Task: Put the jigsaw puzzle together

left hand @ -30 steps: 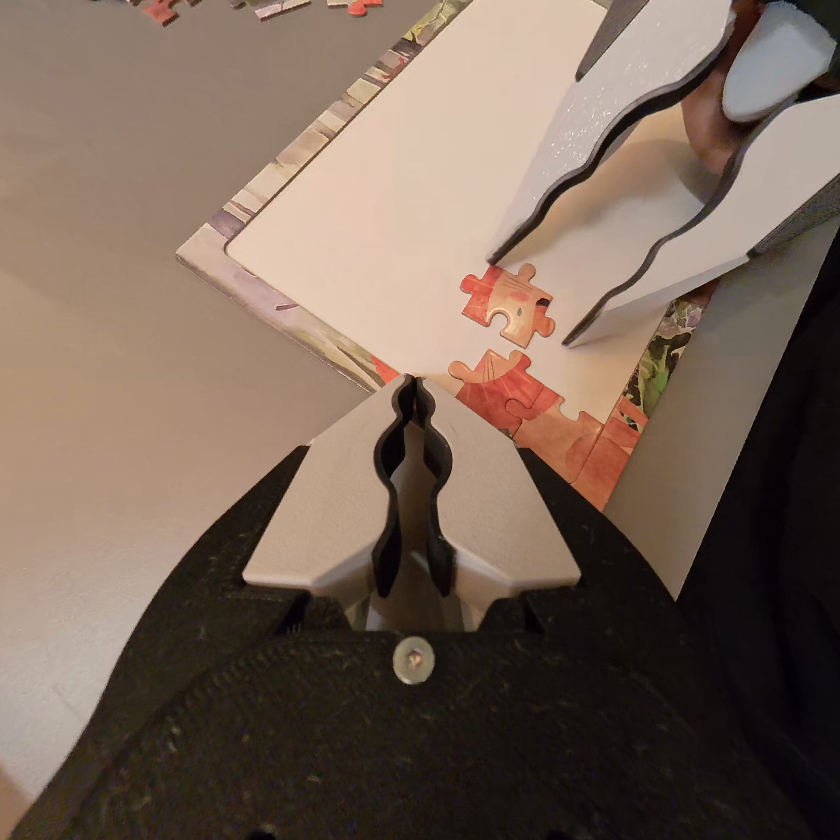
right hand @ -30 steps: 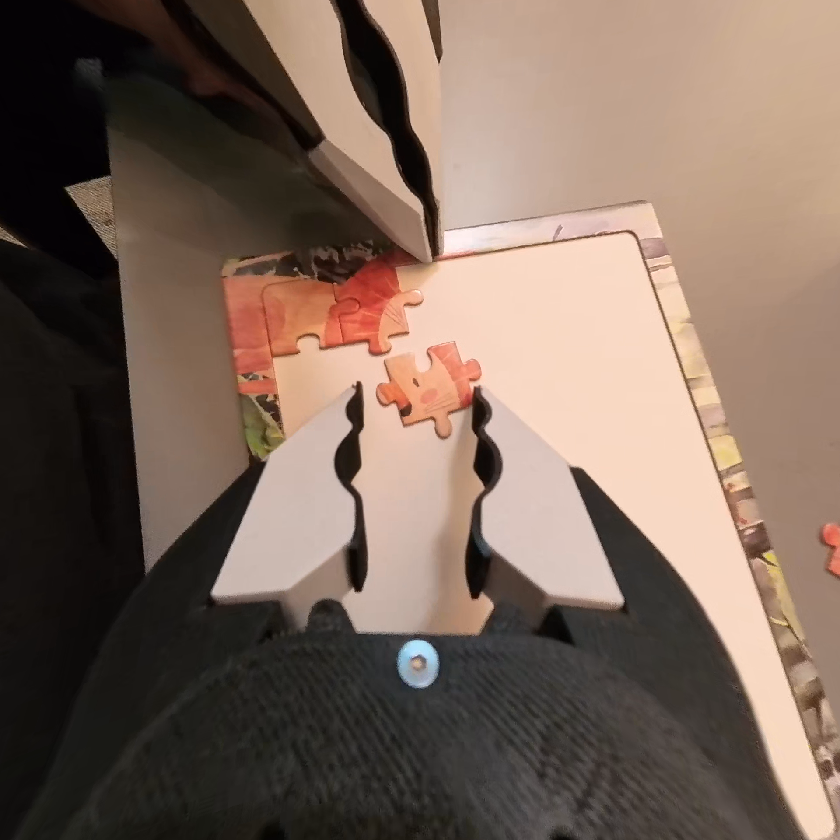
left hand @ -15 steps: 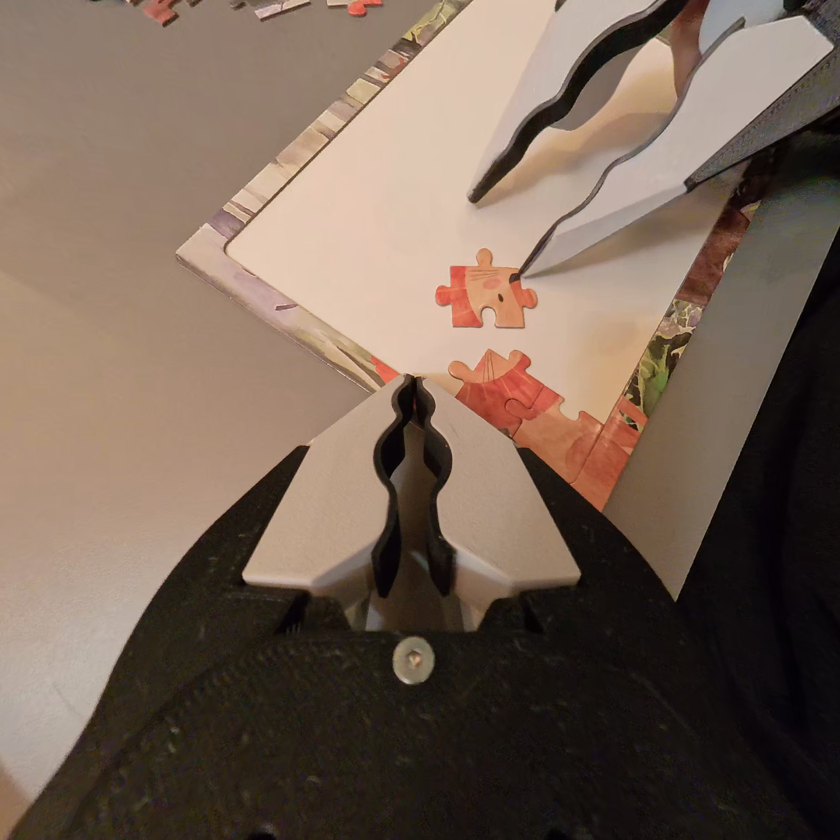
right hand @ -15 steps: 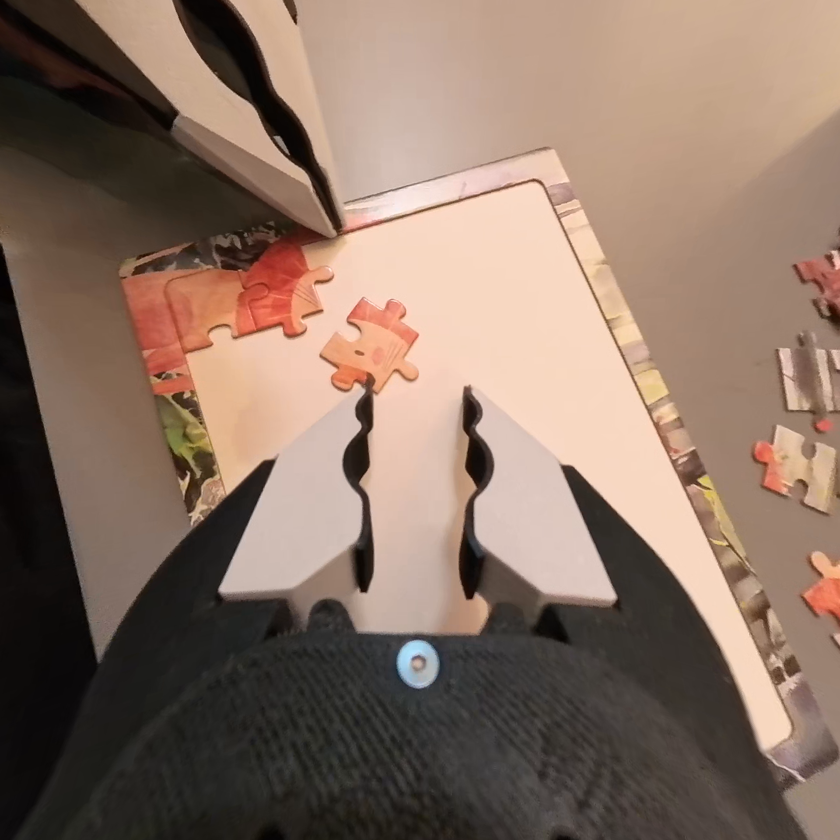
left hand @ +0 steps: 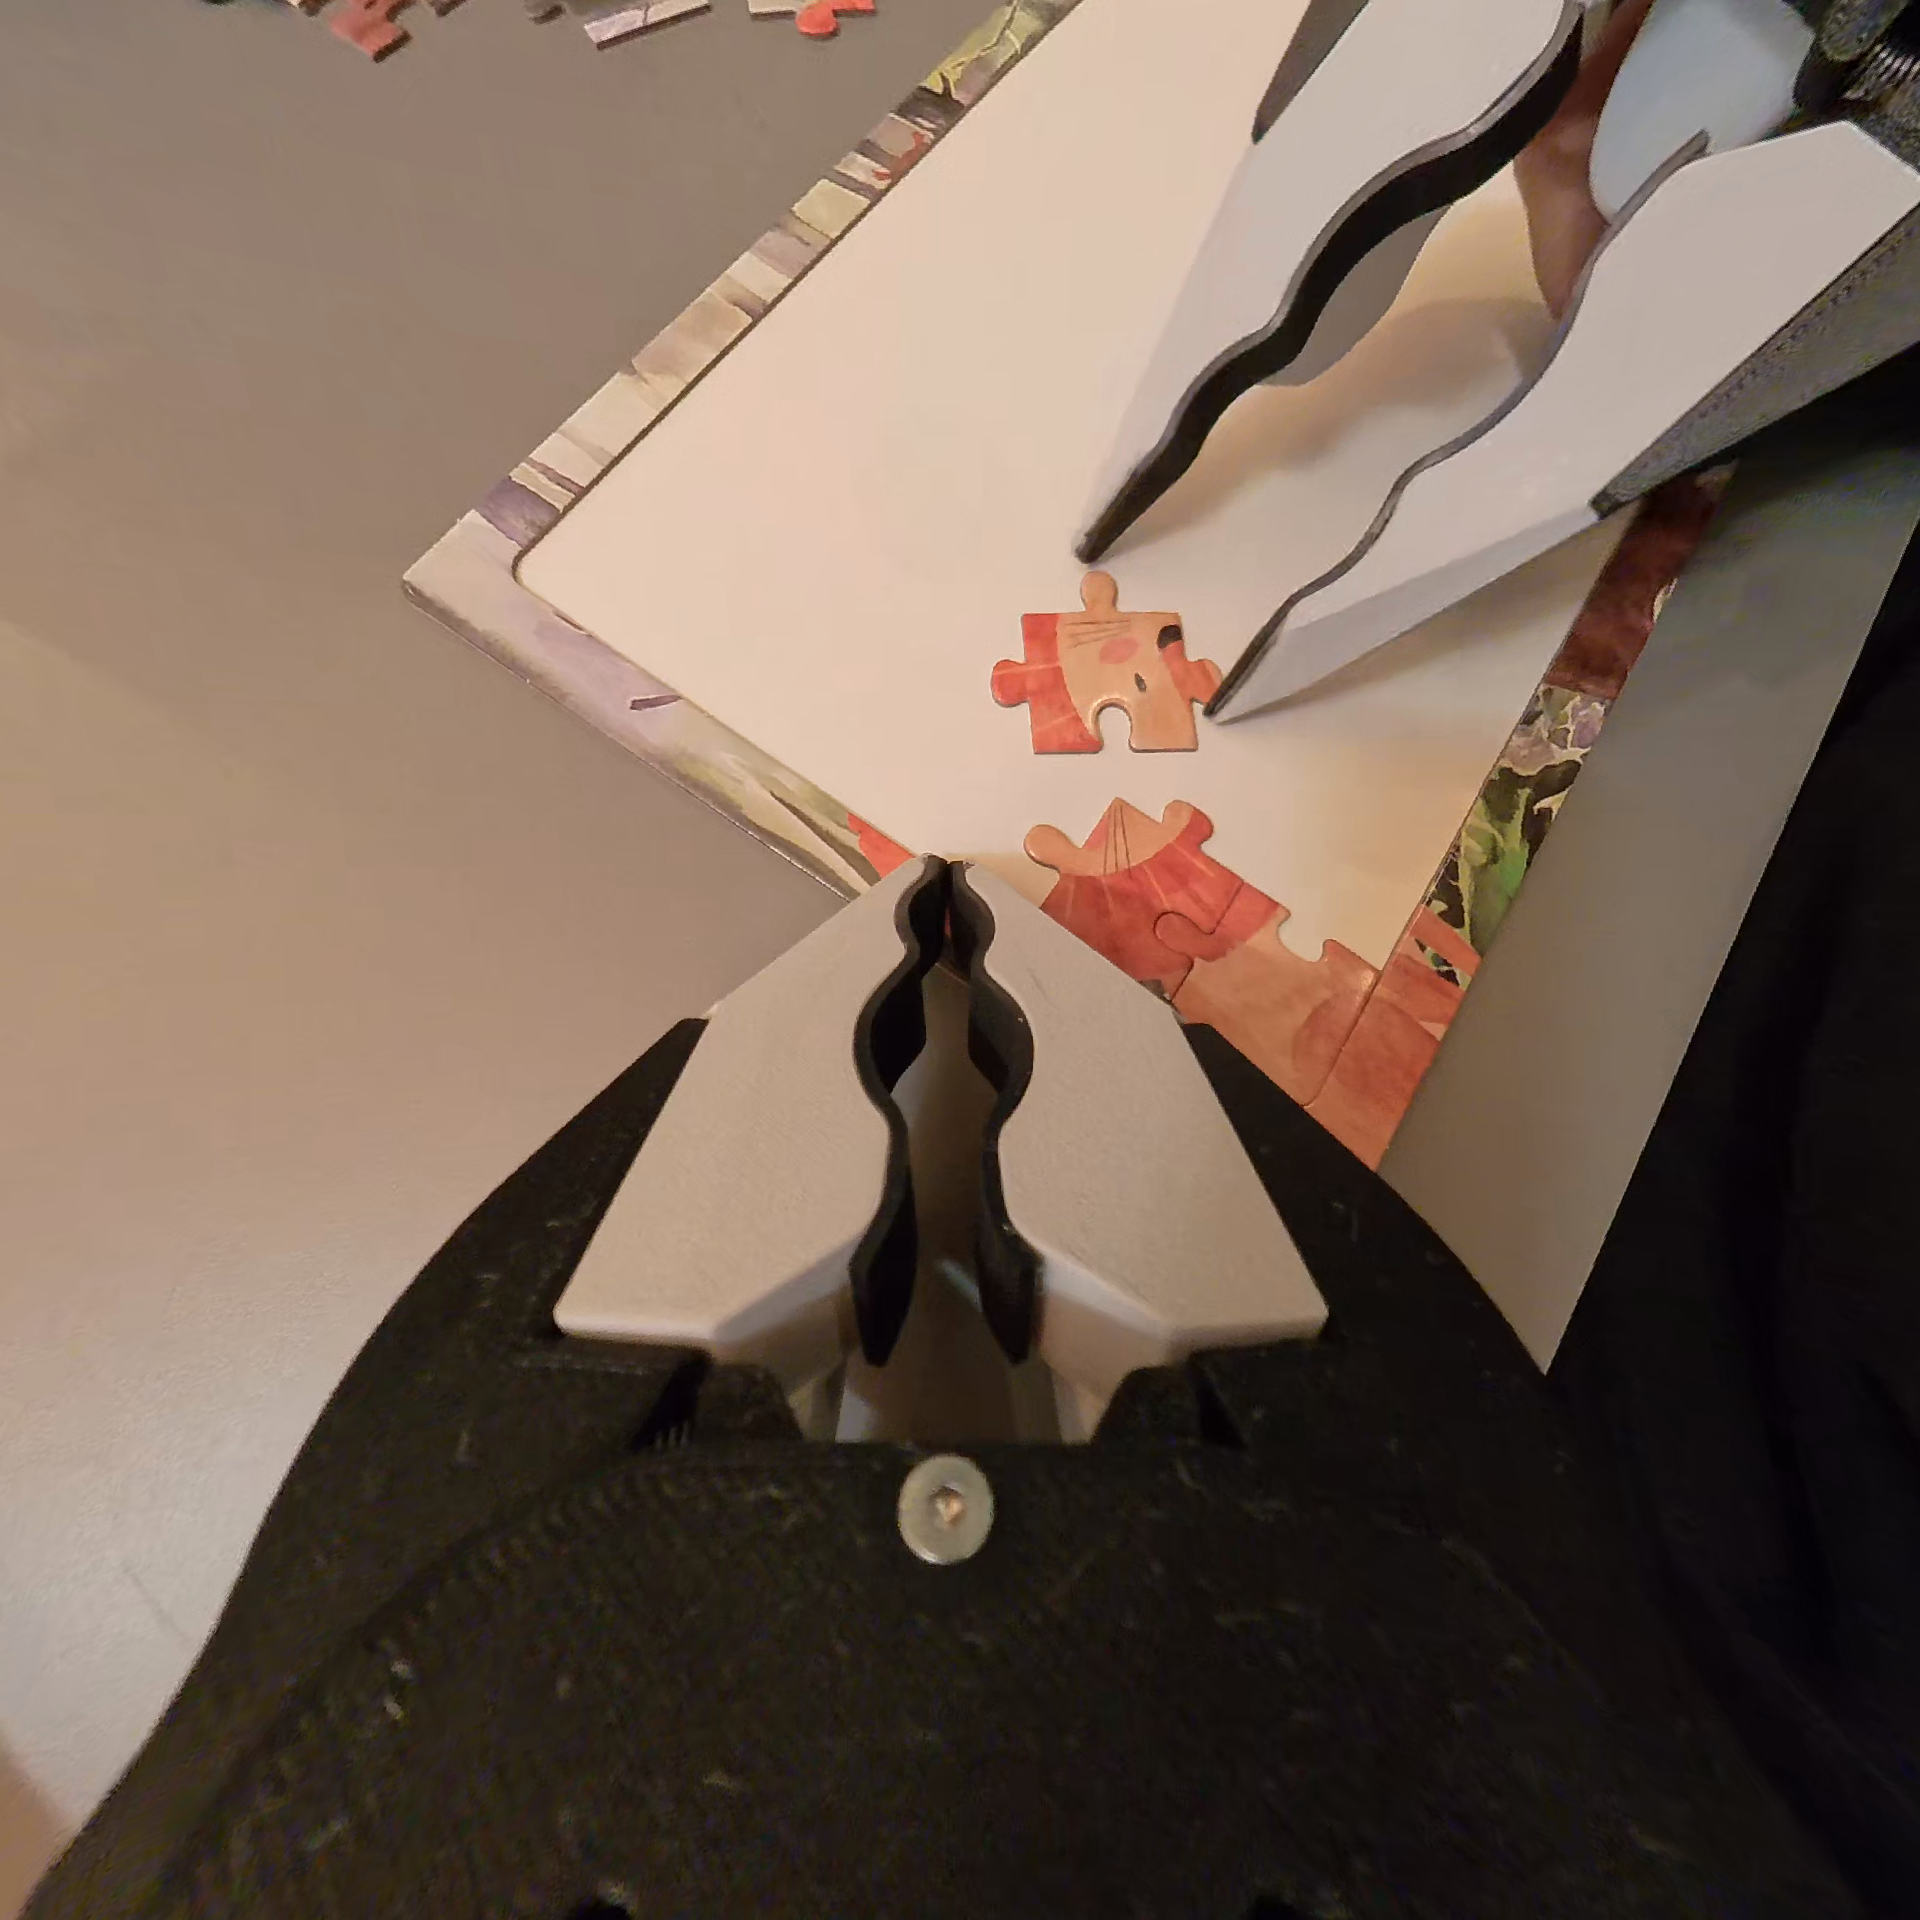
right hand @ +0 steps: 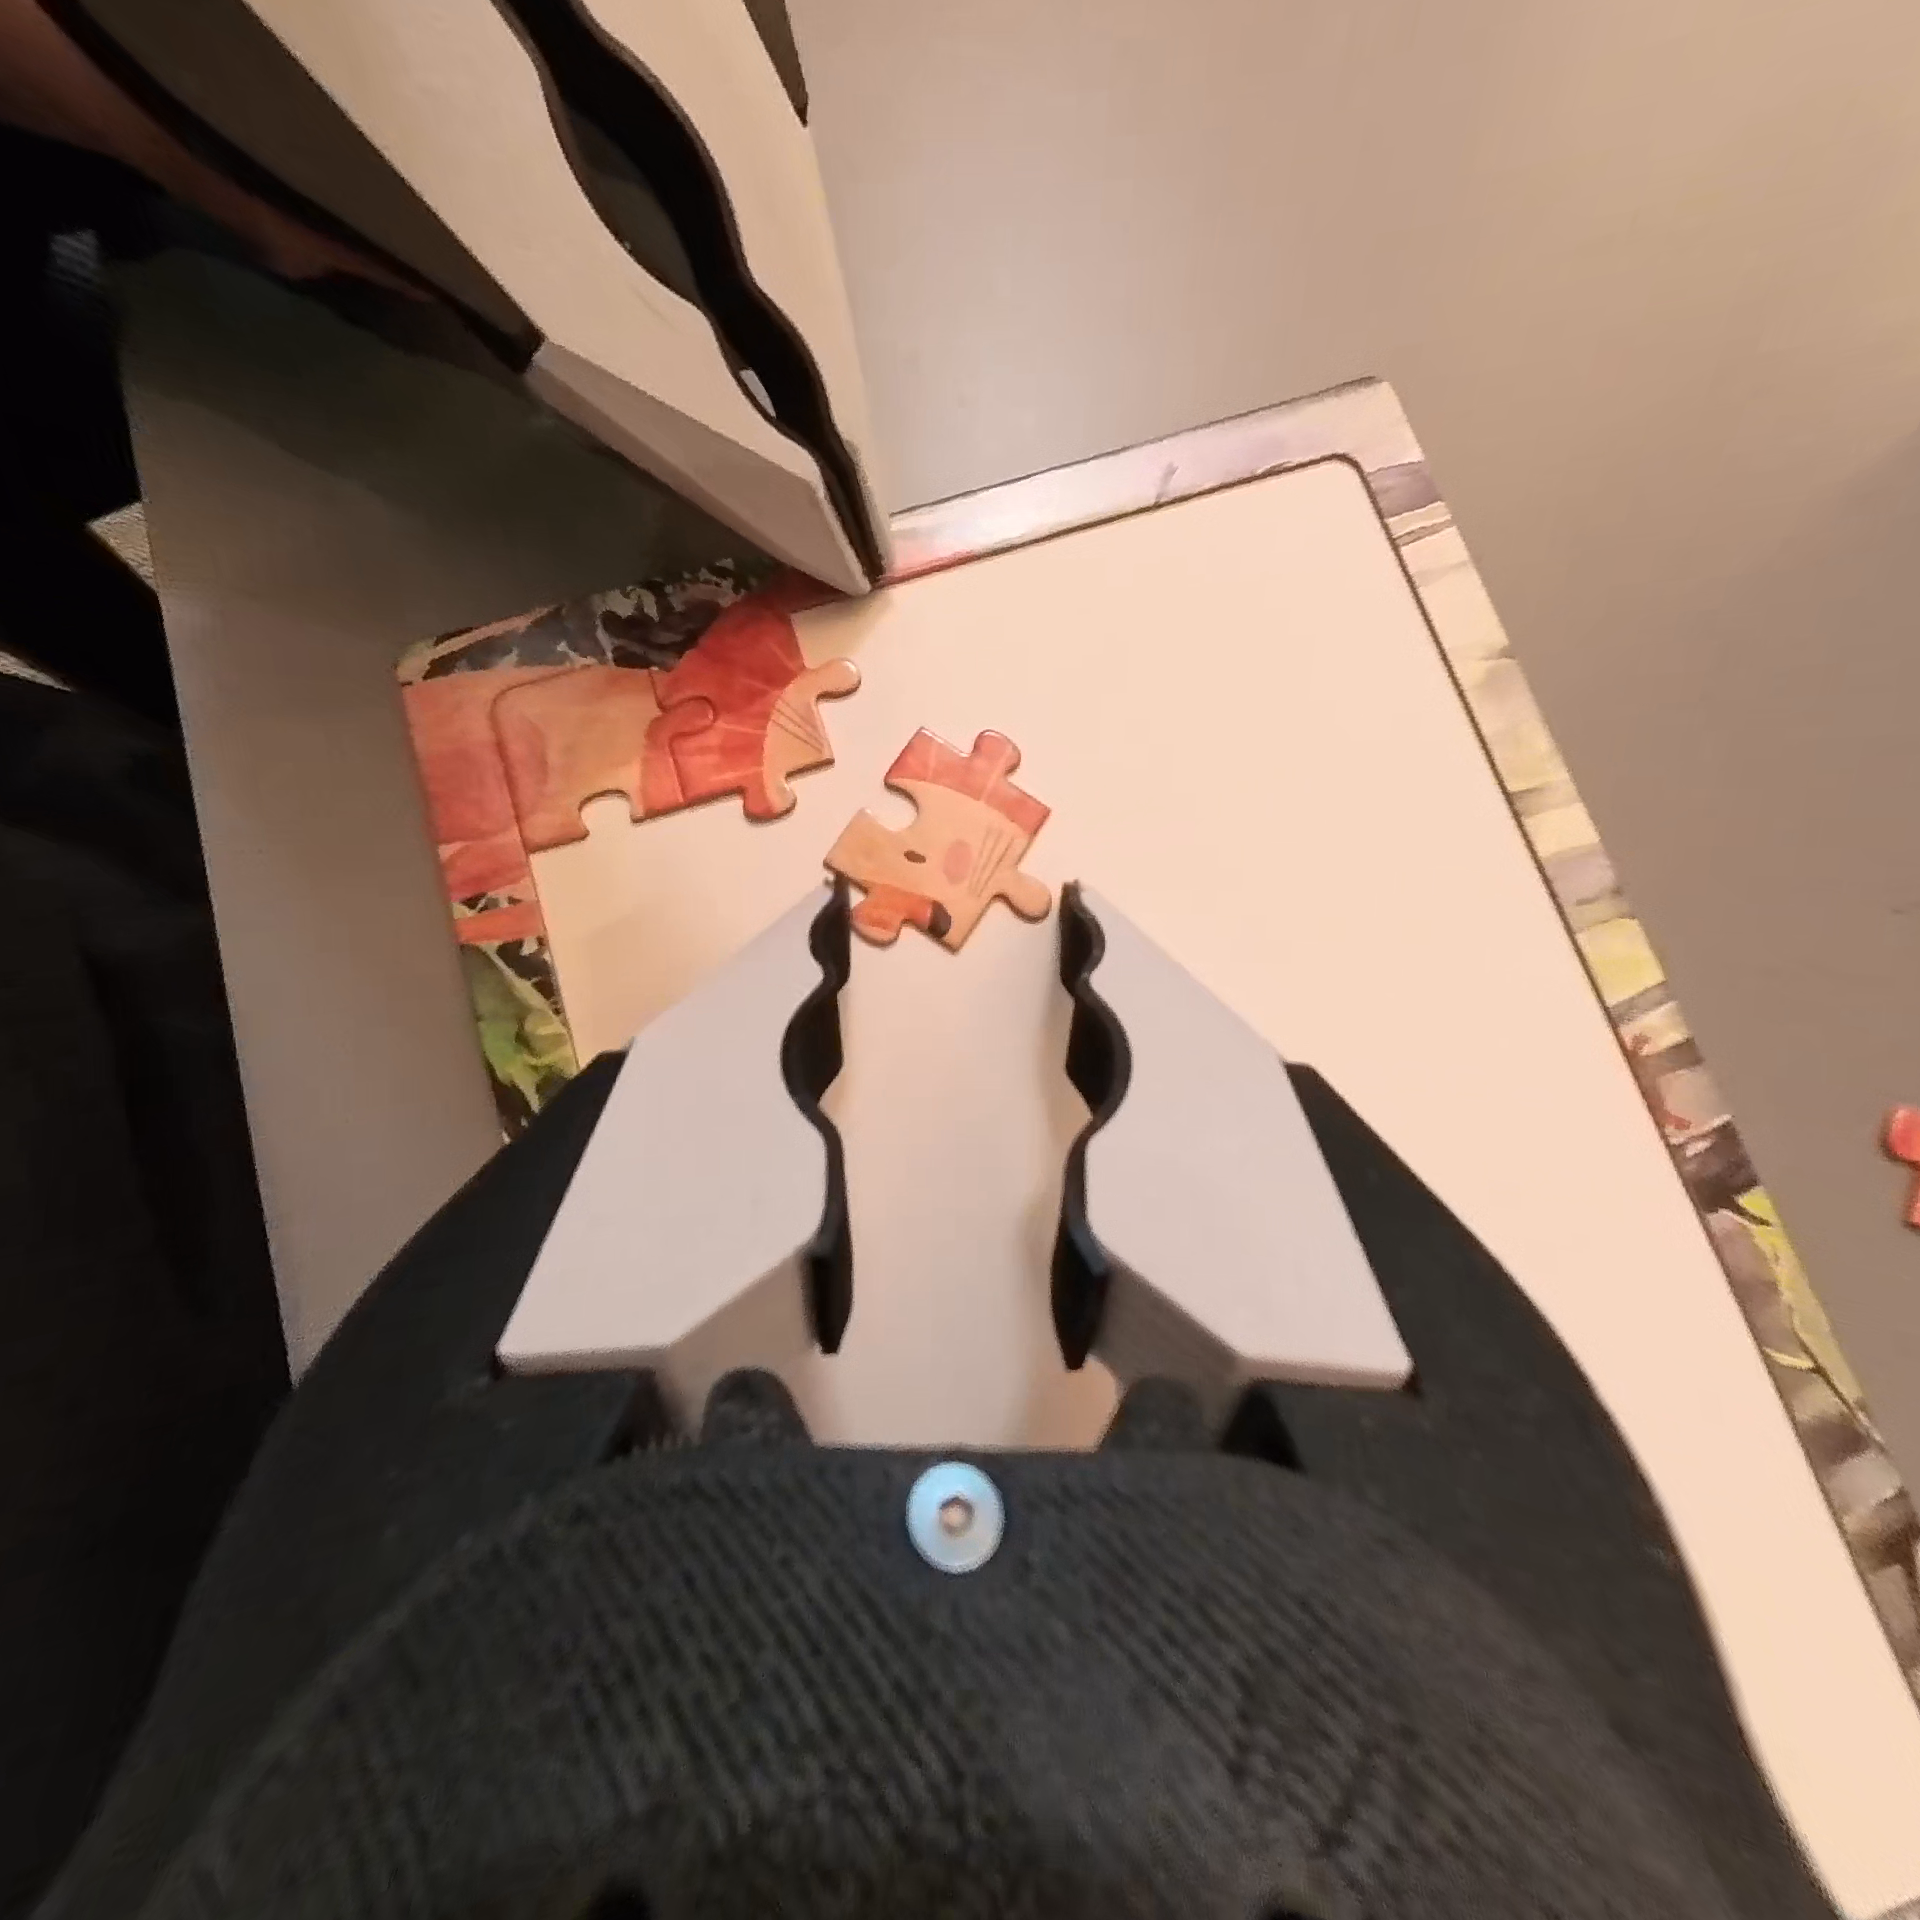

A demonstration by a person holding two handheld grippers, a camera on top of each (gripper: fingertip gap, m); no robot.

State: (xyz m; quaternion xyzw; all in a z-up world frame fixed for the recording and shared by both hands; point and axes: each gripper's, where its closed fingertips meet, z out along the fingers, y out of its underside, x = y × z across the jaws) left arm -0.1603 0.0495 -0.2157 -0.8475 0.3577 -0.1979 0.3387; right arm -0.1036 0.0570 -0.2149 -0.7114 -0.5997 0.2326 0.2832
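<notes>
A white puzzle tray [left hand: 831,436] with a painted border lies on the grey table. Two orange pieces [left hand: 1174,914] sit joined in its near corner; they also show in the right wrist view [right hand: 717,748]. One loose orange piece [left hand: 1107,686] lies flat on the tray just beyond them. My right gripper [right hand: 951,894] is open, with its tips at the near edge of that piece [right hand: 940,831], one on each side, not closed on it. My left gripper [left hand: 948,868] is shut and empty, with its tip at the tray's border [right hand: 1039,504] beside the joined pieces.
Several loose pieces [left hand: 644,16] lie on the grey table beyond the tray's far side. Another piece [right hand: 1907,1153] lies on the table past the tray's right border. The table's front edge and a person's dark clothing are right behind the tray corner. Left tips to right tips: about 7 cm.
The loose piece has been turned and nudged a little across the tray by the right gripper's tip. The right gripper swung away, then back to the piece. The left gripper has not moved.
</notes>
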